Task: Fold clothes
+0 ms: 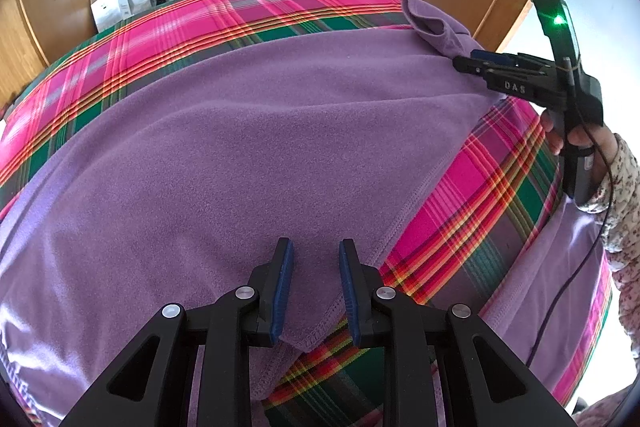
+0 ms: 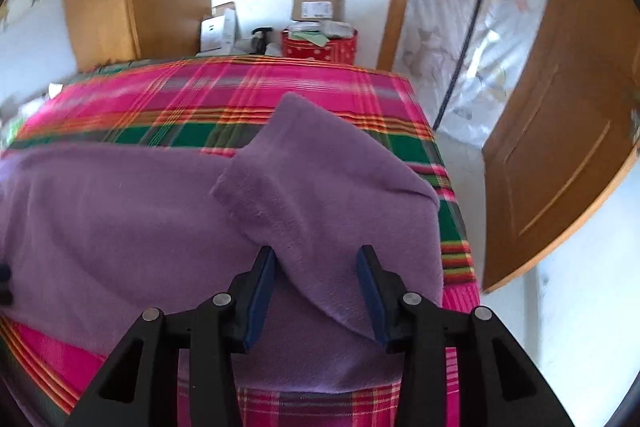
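Observation:
A purple fleece garment [image 1: 260, 147] lies spread over a pink and green plaid bed cover [image 1: 200, 27]. My left gripper [image 1: 316, 287] hovers over the garment's near hem corner [image 1: 308, 339]. Its jaws stand apart, and the cloth lies flat beneath them, ungripped. At the far right, a flap of the garment [image 1: 432, 23] is folded back over itself. My right gripper [image 1: 460, 63] points at that flap. In the right wrist view the right gripper [image 2: 318, 283] is open, with the flap [image 2: 320, 179] lying loose between its blue pads.
A hand in a floral sleeve [image 1: 616, 187] holds the right gripper, and a cable trails from it. Beyond the bed stand cardboard boxes [image 2: 318, 7] and a red box [image 2: 320, 47]. A wooden door [image 2: 560, 147] stands open at the right, past the bed's edge [image 2: 452, 195].

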The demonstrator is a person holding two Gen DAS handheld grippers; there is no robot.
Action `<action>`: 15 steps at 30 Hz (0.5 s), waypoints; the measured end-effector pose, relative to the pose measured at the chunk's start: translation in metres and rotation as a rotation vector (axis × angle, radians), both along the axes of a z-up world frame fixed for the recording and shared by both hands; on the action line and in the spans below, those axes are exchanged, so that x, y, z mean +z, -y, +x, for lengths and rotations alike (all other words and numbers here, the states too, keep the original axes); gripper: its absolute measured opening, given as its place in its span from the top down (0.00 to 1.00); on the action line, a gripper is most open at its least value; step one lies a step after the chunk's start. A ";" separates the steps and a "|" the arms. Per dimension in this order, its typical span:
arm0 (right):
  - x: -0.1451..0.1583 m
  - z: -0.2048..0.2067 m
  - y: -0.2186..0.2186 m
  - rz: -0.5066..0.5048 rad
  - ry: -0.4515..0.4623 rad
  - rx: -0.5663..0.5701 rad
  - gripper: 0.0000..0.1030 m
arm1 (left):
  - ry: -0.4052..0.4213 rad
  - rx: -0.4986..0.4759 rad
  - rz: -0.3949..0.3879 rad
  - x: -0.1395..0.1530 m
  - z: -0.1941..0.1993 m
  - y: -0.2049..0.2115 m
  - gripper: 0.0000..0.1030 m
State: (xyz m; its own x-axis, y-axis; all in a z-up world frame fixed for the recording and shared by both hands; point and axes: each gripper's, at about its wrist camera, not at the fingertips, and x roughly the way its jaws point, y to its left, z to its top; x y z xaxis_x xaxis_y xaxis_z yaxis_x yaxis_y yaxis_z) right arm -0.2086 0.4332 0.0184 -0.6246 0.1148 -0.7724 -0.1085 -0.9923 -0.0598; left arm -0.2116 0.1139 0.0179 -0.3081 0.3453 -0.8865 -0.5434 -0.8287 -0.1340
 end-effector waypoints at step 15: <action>0.010 0.060 -0.142 -0.313 -0.175 -0.505 0.95 | 0.001 -0.003 0.004 -0.002 -0.002 0.001 0.77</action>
State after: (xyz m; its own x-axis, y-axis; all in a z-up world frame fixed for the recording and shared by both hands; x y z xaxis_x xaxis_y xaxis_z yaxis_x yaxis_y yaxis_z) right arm -0.1490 0.5748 0.0288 -0.6730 0.2140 -0.7080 -0.5510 -0.7837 0.2868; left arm -0.2140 0.1132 0.0158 -0.3059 0.3500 -0.8854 -0.5454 -0.8266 -0.1384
